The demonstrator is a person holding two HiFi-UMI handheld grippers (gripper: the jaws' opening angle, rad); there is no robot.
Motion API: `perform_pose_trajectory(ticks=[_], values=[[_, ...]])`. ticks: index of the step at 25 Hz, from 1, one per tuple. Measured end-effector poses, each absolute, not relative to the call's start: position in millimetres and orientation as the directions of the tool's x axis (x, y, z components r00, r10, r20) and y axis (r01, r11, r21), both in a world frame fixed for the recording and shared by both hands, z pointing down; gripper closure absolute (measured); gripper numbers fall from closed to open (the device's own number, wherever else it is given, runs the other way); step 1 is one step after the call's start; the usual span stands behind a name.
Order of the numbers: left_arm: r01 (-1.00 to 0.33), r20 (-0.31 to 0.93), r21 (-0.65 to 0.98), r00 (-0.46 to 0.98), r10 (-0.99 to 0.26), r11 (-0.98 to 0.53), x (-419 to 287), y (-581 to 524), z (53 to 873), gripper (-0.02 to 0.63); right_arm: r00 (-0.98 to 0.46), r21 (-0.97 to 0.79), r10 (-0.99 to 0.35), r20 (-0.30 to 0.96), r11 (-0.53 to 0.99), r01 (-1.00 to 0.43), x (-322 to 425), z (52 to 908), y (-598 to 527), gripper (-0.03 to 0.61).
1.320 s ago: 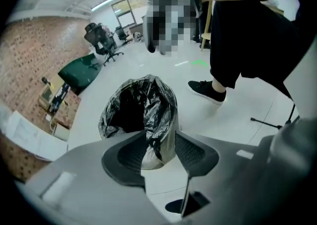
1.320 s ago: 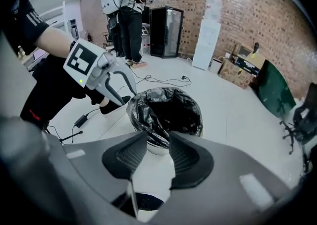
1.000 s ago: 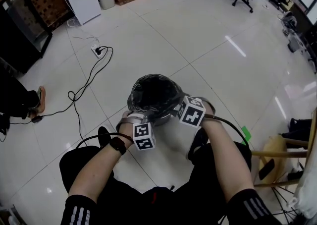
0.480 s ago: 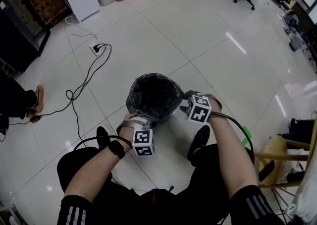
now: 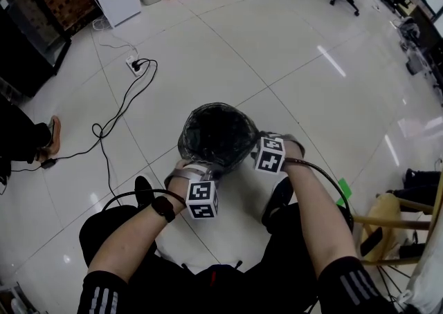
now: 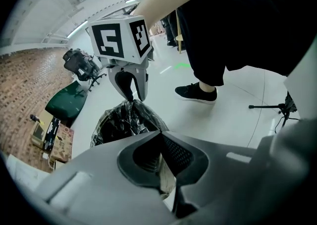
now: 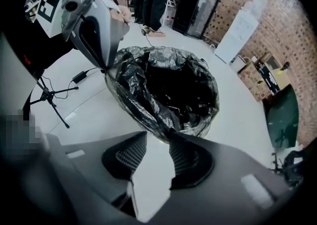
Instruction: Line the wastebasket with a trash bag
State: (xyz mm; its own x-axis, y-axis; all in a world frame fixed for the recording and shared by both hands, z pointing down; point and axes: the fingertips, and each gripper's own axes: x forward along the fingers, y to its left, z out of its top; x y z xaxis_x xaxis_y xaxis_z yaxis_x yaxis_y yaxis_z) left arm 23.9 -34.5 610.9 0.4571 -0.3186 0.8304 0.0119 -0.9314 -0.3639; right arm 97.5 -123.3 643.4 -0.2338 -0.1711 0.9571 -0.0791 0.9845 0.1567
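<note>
Clamping shut since a second ago, the left hand-held gripper (image 5: 202,166) pinches the trash bag (image 5: 216,133) rim at 7 o'clock, angled downward. The right hand-held gripper (image 7: 157,135), now lower at 4 o'clock, points steeply down, jaws apart and empty. The bag covers the wastebasket (image 5: 185,143) on the floor (image 5: 277,50).

bright, even overhead light | glare streaks on glossy floor (image 5: 331,62) | soft shadows | fisheye bending at edges | dark vignette in gripper views

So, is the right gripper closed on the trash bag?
No, the right gripper has its jaws apart beside the trash bag, with floor showing between them.
</note>
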Motion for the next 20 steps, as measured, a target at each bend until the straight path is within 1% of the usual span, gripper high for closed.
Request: perform_pose_trajectory(ticks=[1,2,3,4,8,14,20], values=[[0.008,0.831,-0.359,0.459,-0.315,-0.933,23,-35,612,0.621,-0.224,0.157,-0.171,0.959,0.984,-0.079,98,646,-123,0.438],[0.006,0.832,-0.352,0.461,-0.310,-0.936,23,-35,612,0.621,-0.217,0.157,-0.171,0.961,0.984,-0.080,99,648,-123,0.489],[0.005,0.833,-0.345,0.463,-0.303,-0.939,23,-34,613,0.621,-0.214,0.152,-0.166,0.963,0.985,-0.084,99,650,-121,0.555],[0.007,0.834,-0.336,0.466,-0.294,-0.942,23,-32,614,0.621,-0.216,0.139,-0.155,0.964,0.986,-0.090,99,651,-119,0.571],[0.049,0.846,-0.322,0.463,-0.265,-0.945,24,-21,622,0.621,-0.214,0.094,-0.116,0.970,0.989,-0.110,99,660,-111,0.571],[0.135,0.893,-0.298,0.391,-0.225,-0.945,16,-3,654,0.621,-0.196,0.042,-0.060,0.979,0.994,-0.097,91,675,-99,0.571],[0.132,0.907,-0.279,0.361,-0.216,-0.951,11,-6,674,0.621,-0.170,-0.008,-0.012,0.985,0.993,-0.115,95,690,-91,0.571]])
